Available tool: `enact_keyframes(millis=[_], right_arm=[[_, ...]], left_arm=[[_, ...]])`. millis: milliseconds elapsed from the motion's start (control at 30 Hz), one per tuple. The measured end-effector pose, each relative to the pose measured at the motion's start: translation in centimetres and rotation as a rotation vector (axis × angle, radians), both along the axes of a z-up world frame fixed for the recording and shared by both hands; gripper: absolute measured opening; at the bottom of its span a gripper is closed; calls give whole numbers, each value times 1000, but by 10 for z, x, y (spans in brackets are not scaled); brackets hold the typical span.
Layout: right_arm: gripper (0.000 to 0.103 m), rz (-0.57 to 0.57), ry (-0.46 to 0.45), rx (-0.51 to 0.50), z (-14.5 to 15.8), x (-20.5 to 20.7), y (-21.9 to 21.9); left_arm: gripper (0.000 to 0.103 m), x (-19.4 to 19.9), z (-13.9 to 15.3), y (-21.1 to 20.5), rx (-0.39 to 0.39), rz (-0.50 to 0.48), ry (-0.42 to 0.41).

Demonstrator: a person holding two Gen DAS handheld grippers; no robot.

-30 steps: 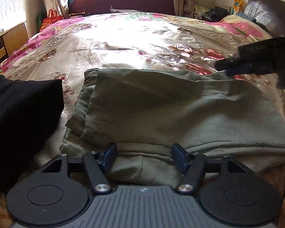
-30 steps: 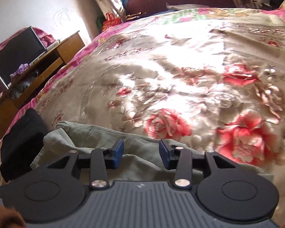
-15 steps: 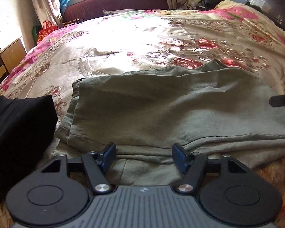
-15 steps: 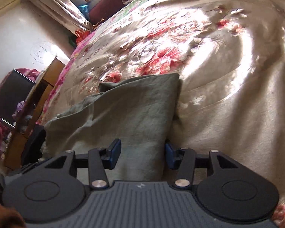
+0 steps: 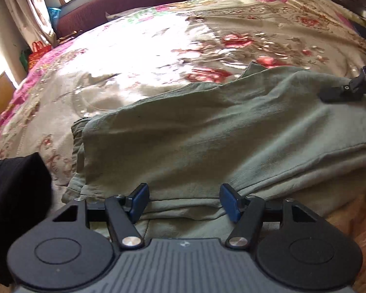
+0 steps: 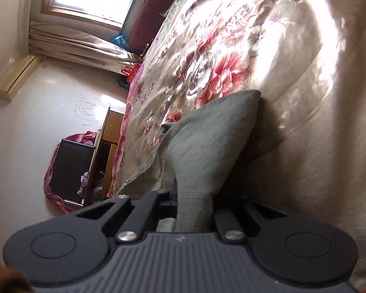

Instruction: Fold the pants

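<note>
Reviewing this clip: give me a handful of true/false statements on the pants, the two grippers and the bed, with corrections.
1. The right gripper is shut on the green pants. True.
2. The left gripper is clamped on the pants. False: its jaws stand open over the near edge.
3. The pants lie on a flowered bedspread. True.
4. A white garment lies left of the pants. False: it is a black garment.

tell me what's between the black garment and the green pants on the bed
Only a narrow strip of floral bedspread separates the black garment from the green pants, seen in the left wrist view.
</note>
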State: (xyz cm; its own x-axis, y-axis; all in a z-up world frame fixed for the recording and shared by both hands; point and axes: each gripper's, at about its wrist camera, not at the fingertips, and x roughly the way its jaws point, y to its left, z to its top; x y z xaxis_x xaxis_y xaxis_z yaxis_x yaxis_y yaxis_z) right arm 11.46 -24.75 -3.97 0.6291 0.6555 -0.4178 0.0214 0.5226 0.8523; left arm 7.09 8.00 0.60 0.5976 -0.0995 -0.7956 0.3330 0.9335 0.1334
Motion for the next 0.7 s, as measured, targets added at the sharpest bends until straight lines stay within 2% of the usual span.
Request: enact_keyframes(millis=[100,233,267,333,400,500,600,700], right_arm=[[4,-71,21,-75,8,-16,-45],[4,-149,97,-289,25,-33,-100],[4,-167,112,-320,32,-37,-110],[5,-187,96,-411,54,-46,-116],[5,-185,67,-487,75,-52,-106],[9,-124,6,-564,102,-51,-72],[9,-42,-41,-657,122,-38,-19],[9,55,-55,-729,127,-27,40]], left_arm=[[77,-8,2,-40,-53,-102,21],[77,-23,2,-101,-139,-285,69],[77,-29,4,-116,-145,-337,56],[77,-34,6,-134,-144,-381,36],[77,-31,7,-138,-148,-380,38],[77,-28,10,-122,-178,-343,41],[77,-30,13,-102,-181,-309,4],[77,-32,15,-83,-234,-272,-39]])
